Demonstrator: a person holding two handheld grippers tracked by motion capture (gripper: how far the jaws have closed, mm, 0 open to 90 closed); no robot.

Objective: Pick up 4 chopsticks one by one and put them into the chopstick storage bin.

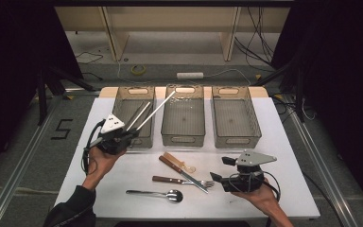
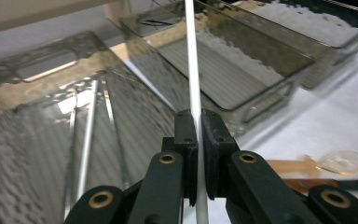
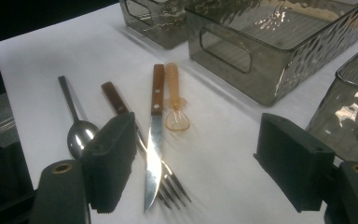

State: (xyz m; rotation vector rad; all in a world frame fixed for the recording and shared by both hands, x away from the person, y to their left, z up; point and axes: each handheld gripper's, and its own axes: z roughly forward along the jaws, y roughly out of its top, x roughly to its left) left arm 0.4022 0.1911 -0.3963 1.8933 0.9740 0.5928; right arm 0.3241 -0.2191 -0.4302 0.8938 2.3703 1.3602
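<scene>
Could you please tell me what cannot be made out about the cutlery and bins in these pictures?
- White chopstick: lower end cut off by the bottom edge, left gripper view.
- Fork: middle hidden under the knife and behind the right gripper jaw, right gripper view.
- Sticks in the left bin: too small to count, high view.

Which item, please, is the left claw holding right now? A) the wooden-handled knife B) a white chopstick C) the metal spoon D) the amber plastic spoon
B: the left claw is shut on a thin white chopstick, which slants up over the left bin, while the spoon and the knife lie on the table.
</scene>
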